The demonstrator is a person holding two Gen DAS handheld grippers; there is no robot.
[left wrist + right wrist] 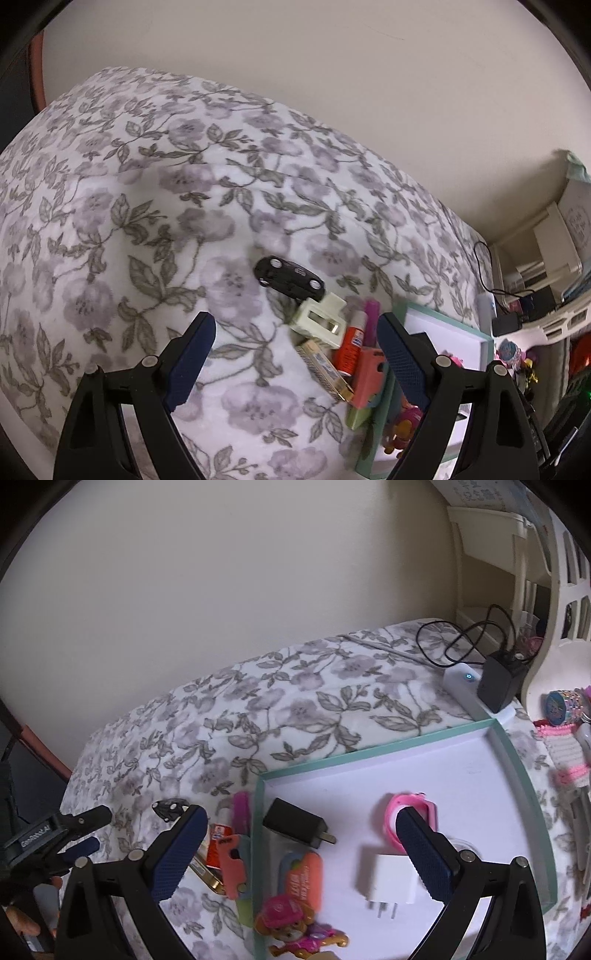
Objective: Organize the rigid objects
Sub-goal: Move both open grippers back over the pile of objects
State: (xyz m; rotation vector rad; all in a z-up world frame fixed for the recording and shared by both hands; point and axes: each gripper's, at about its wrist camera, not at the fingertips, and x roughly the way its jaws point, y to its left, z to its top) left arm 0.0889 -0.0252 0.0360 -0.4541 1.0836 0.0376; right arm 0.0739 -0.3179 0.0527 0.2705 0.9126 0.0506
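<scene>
A white tray with a teal rim lies on a floral bedspread. In it are a black charger, a white charger, a pink watch, an orange tag and a pink toy dog. Left of the tray lies a pile: a black toy car, a pale green block, an orange glue tube, a gold box and a coral piece. My left gripper is open above the bedspread beside the pile. My right gripper is open above the tray.
A white power bank with a black adapter and cables sits beyond the tray. White shelves stand at the right. Pink knit items lie right of the tray. A wall backs the bed.
</scene>
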